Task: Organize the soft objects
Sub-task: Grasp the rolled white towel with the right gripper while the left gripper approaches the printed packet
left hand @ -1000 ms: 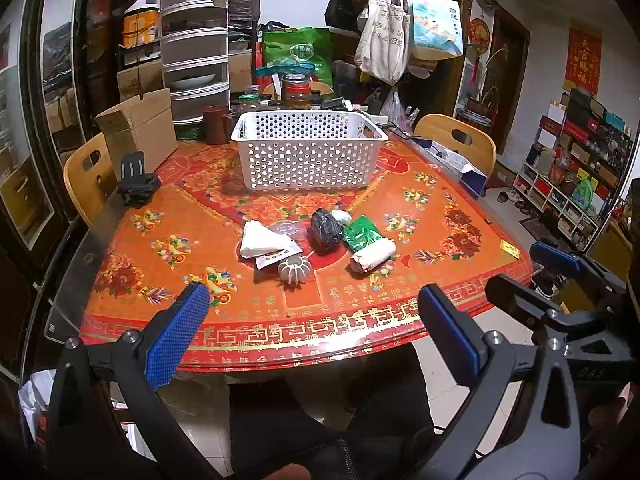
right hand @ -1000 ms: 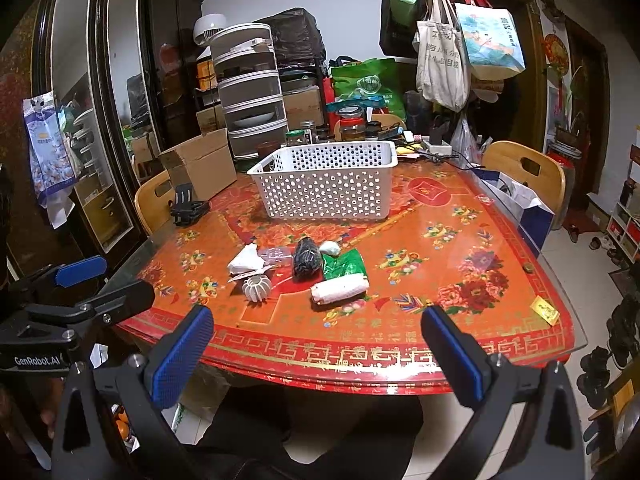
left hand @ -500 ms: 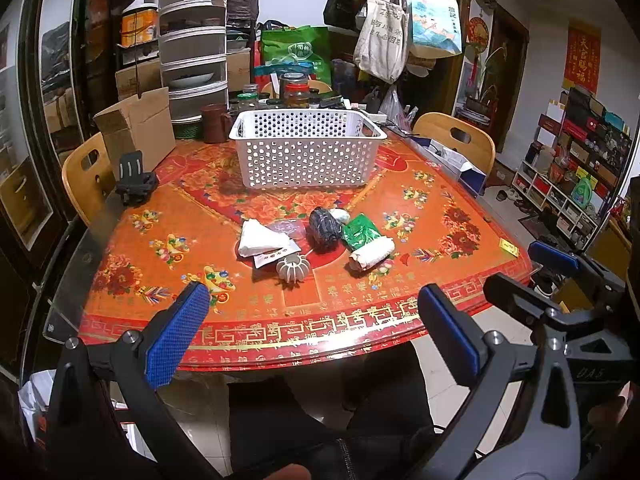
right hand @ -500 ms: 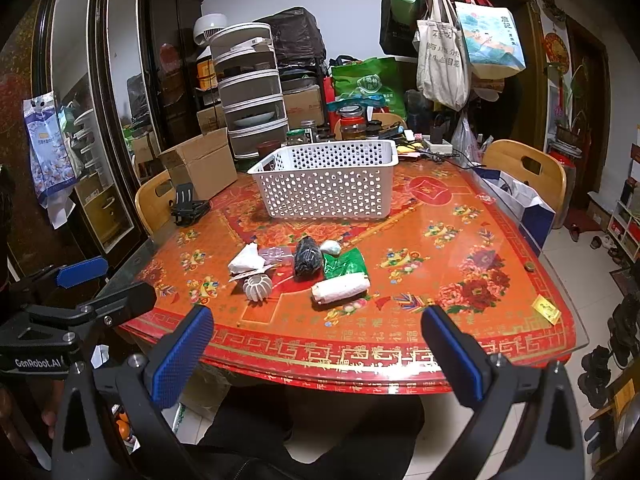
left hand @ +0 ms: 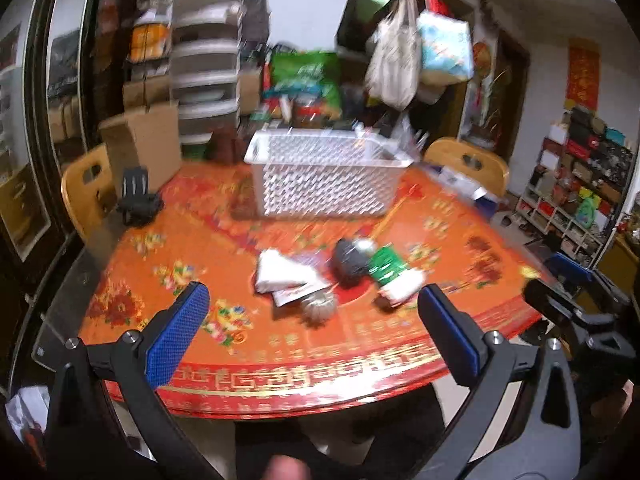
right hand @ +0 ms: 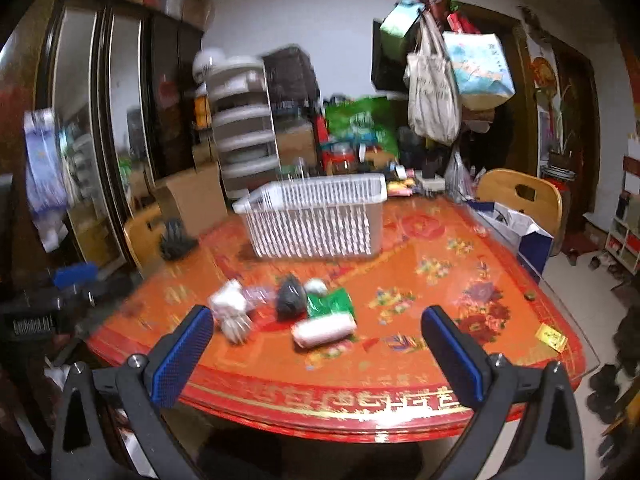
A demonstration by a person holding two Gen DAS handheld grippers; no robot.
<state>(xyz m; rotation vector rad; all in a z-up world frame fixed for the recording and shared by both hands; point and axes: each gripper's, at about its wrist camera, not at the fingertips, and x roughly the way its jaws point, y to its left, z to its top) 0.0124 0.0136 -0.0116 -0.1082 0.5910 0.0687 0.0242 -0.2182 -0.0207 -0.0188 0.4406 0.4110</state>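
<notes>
A cluster of small soft items lies mid-table: a white folded cloth (left hand: 280,270), a dark bundle (left hand: 349,261), a green packet (left hand: 385,264), a white roll (right hand: 324,330) and a pale ribbed ball (left hand: 319,309). Behind them stands a white perforated basket (left hand: 324,176). My left gripper (left hand: 312,334) hangs open over the table's near edge, short of the cluster, nothing between its blue pads. My right gripper (right hand: 318,354) is open too, just in front of the white roll, holding nothing. Both views are motion-blurred.
The red patterned table (right hand: 440,288) carries a cardboard box (left hand: 142,148) and a black clamp (left hand: 138,202) at the left, with jars and bags behind the basket. Wooden chairs (right hand: 520,196) stand at the left and right sides. A person's legs show under the near edge.
Both grippers have moved forward toward the table, so the cluster now looks larger and closer. Their jaws stay wide. Nothing on the table has shifted.
</notes>
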